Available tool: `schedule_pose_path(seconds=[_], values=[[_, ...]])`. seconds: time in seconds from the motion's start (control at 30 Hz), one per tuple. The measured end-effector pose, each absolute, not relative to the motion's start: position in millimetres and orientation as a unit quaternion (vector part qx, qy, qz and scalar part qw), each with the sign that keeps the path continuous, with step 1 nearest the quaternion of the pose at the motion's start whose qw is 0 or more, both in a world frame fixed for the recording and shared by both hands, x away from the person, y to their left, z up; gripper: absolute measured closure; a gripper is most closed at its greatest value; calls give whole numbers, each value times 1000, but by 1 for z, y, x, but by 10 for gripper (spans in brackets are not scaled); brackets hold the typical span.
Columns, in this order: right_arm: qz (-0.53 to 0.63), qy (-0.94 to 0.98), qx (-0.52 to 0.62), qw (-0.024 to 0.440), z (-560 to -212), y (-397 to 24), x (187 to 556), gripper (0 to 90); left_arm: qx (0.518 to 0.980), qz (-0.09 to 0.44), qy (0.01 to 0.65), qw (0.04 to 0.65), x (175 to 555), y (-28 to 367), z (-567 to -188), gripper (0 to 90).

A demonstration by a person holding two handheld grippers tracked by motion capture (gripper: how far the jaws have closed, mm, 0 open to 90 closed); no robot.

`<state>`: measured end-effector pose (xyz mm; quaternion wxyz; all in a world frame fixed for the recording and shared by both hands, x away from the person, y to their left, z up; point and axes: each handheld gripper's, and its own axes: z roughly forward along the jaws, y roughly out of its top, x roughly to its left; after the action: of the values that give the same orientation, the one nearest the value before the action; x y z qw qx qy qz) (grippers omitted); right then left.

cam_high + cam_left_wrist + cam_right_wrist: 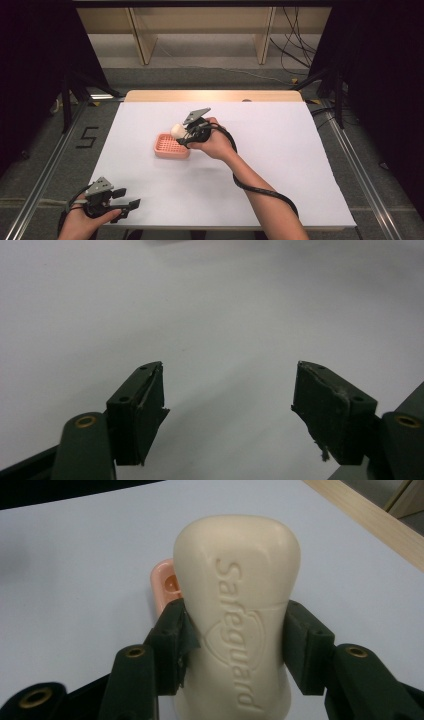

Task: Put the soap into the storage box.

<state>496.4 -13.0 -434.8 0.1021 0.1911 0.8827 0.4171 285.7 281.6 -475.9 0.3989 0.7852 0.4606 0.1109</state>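
The soap bar [240,615], cream-coloured with "Safeguard" pressed into its face, is sitting clamped between the jaws of the right hand-held gripper [235,645], whose pads are pressing on its two long sides near the middle. In the high view the soap bar [177,131] is hanging just above the right edge of a pink soap dish [167,146], which is resting on the white worktop [280,165] near its centre. Whether the bar is touching the dish cannot be told. In the right gripper view a corner of the pink soap dish [165,585] is peeking out behind the bar on the left. The left hand-held gripper [127,198] is waiting near the front left corner of the worktop, well apart from the dish, its jaws standing spread wide with nothing between them.
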Motion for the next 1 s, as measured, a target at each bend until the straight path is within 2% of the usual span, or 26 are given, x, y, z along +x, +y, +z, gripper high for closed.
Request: schedule_pose_path(seconds=[1.0], values=[[390, 897, 186, 95, -450, 10, 504, 503, 787, 114, 458, 397, 285, 282, -476, 283]])
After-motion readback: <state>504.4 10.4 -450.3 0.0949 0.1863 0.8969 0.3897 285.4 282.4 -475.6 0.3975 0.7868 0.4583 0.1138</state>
